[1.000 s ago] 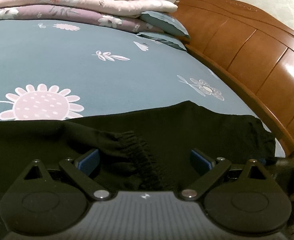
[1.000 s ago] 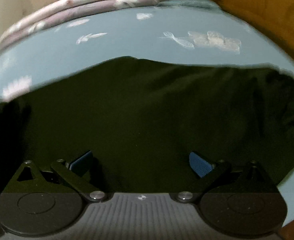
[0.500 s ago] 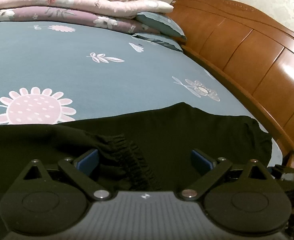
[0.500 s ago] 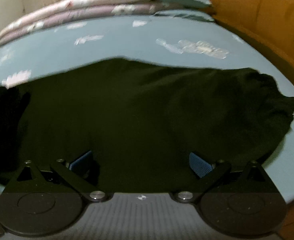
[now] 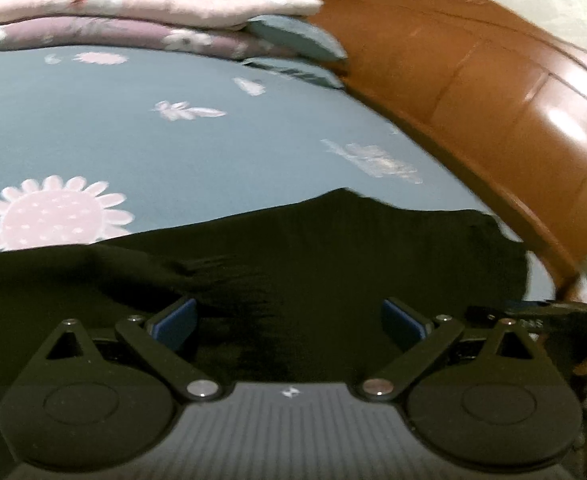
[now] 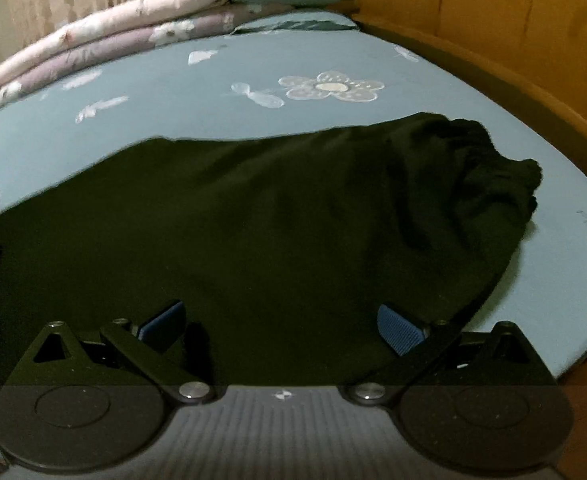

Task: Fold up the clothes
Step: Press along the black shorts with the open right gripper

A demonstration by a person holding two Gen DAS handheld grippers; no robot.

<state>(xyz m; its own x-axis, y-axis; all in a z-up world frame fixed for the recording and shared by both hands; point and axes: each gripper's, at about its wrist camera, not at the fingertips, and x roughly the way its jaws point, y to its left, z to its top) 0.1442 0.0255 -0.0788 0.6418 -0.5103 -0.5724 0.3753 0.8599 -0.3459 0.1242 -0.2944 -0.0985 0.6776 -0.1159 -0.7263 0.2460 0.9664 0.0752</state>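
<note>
My left gripper [image 5: 289,322] hangs low over the near part of the bed, its blue-padded fingers [image 5: 173,318] spread wide with nothing pinched between them. Just under and ahead of them lies the black garment [image 5: 333,248], its gathered elastic band [image 5: 233,280] bunched between the two pads, a little towards the left one; the picture is blurred, so I cannot tell whether the pads touch the cloth.

My right gripper [image 6: 281,326] is likewise spread apart, holding nothing, low over the same black garment [image 6: 233,216]. From this side the cloth lies mostly flat across the near edge of the blue flowered bedsheet [image 6: 213,76], and its right end is crumpled into a rumpled heap [image 6: 481,176] near the right edge of the bed.

Beyond the garment the bedsheet [image 5: 133,132] runs bare, printed with a big pink flower [image 5: 53,216] at the left. Along the right edge curves the wooden bed board [image 5: 493,92]. At the far edge lie folded pink and mauve quilts [image 5: 133,12], with two teal pillows [image 5: 293,36] stacked just beside them in the far right corner.
</note>
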